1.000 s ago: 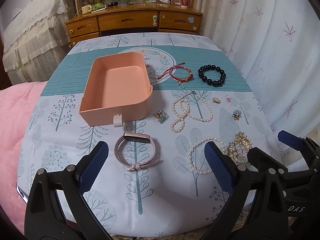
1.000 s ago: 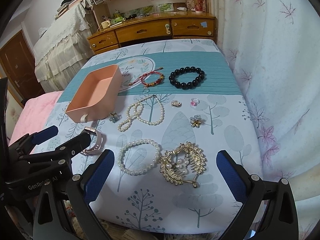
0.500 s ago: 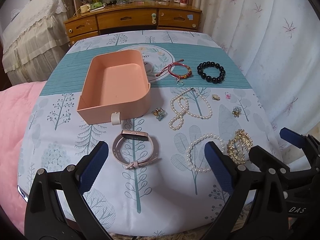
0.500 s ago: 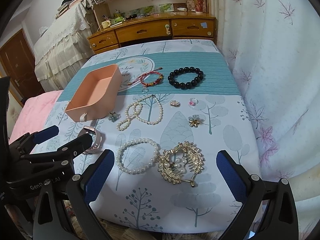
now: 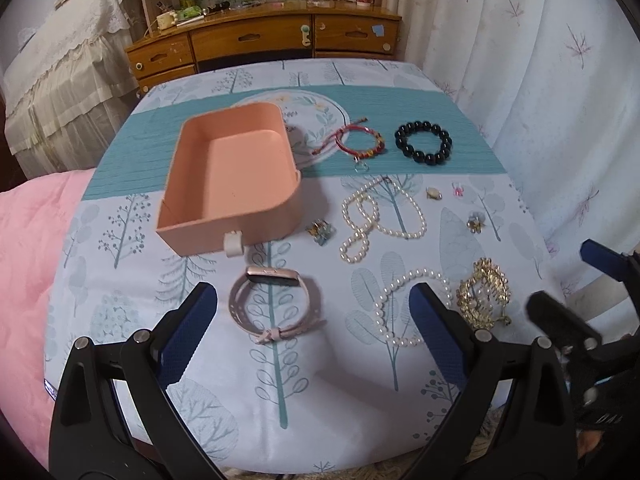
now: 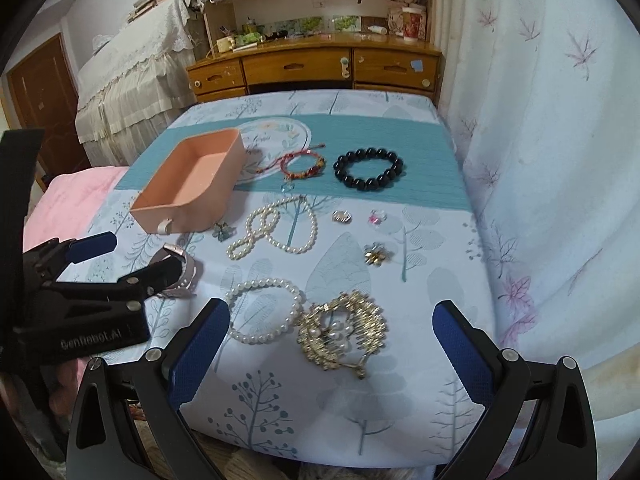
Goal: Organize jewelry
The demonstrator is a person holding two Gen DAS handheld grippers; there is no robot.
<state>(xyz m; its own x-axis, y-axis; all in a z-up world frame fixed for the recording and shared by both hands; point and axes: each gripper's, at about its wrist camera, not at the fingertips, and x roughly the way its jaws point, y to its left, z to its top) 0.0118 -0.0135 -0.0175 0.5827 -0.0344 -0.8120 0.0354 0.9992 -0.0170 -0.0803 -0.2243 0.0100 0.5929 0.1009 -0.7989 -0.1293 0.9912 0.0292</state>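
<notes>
An empty pink tray (image 5: pixel 234 184) (image 6: pixel 192 184) stands on the tree-print cloth. In front of it lies a pink watch (image 5: pixel 272 304). My left gripper (image 5: pixel 312 320) is open, its fingers either side of the watch, just short of it. My right gripper (image 6: pixel 332 340) is open around a gold hair comb (image 6: pixel 344 334) (image 5: pixel 484 296), above it, with a pearl bracelet (image 6: pixel 264 310) at its left finger. Farther back lie a pearl necklace (image 6: pixel 276 230), a red cord bracelet (image 6: pixel 302 164) and a black bead bracelet (image 6: pixel 370 170).
Small pieces lie on the cloth: a blue-green brooch (image 5: pixel 320 232), a gold flower brooch (image 6: pixel 376 256), a ring (image 6: pixel 342 216) and a pink ring (image 6: pixel 377 217). A wooden dresser (image 6: pixel 312 70) stands behind, a curtain (image 6: pixel 540 120) right, a pink quilt (image 5: pixel 28 260) left.
Both grippers have edged forward and slightly lower over the cloth, so the watch and the comb sit closer between their fingers. Nothing on the cloth has moved.
</notes>
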